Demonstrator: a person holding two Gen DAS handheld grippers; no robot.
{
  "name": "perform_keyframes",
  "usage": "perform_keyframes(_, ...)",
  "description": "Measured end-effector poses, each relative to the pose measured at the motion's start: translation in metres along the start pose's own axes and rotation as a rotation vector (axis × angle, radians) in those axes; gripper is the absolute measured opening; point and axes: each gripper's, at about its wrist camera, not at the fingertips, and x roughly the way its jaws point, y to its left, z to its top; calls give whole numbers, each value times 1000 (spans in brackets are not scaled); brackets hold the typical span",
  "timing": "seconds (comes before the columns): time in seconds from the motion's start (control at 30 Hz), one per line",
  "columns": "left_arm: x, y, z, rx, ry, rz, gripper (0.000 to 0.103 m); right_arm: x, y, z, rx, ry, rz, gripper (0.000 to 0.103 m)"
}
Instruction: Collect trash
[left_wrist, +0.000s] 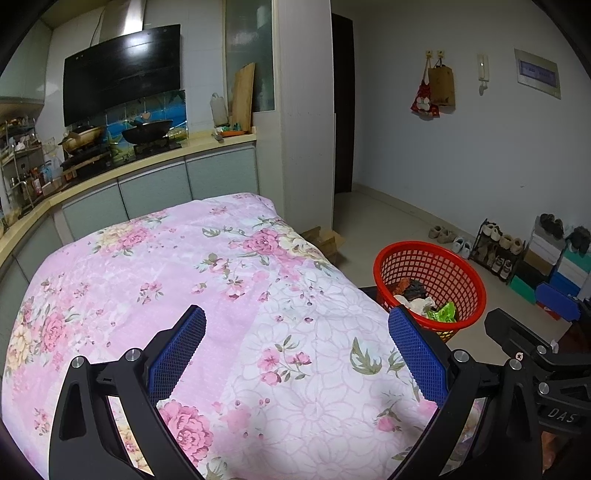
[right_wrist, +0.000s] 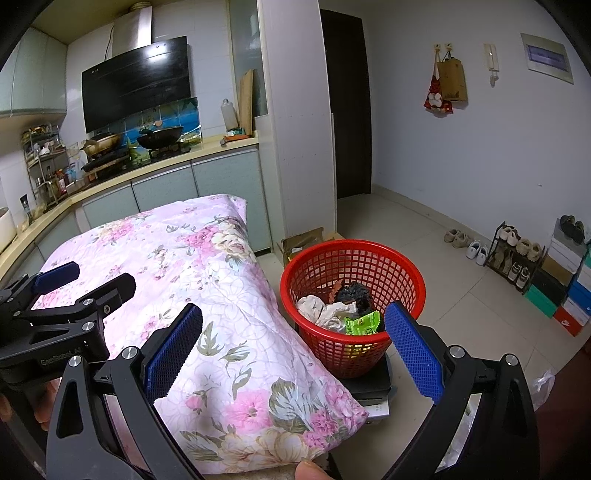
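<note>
A red mesh basket (right_wrist: 354, 266) stands on a dark block on the floor, right of a table under a pink floral quilt (right_wrist: 207, 295). It holds white crumpled paper (right_wrist: 317, 308), a black wad (right_wrist: 352, 293) and a green wrapper (right_wrist: 362, 323). The basket also shows in the left wrist view (left_wrist: 428, 266). My left gripper (left_wrist: 295, 347) is open and empty above the quilt (left_wrist: 184, 266). My right gripper (right_wrist: 293, 343) is open and empty, over the quilt's right edge and the basket. The left gripper's body (right_wrist: 55, 306) shows at the right view's left side.
A kitchen counter with a stove and wok (left_wrist: 147, 131) runs behind the table. A cardboard box (right_wrist: 303, 240) lies on the floor behind the basket. A shoe rack (right_wrist: 513, 251) and stacked shoe boxes (right_wrist: 569, 295) line the right wall. A dark doorway (right_wrist: 347, 110) is behind.
</note>
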Motion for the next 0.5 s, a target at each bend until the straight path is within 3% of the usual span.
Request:
perform_keyframes(0.37, -14, 21, -2, -11, -8, 27, 96, 8, 4, -8, -9, 18, 9, 96)
perform_keyframes(0.5, -26, 58, -7, -43, 18, 64, 96, 10, 19, -12, -37, 41, 93, 96)
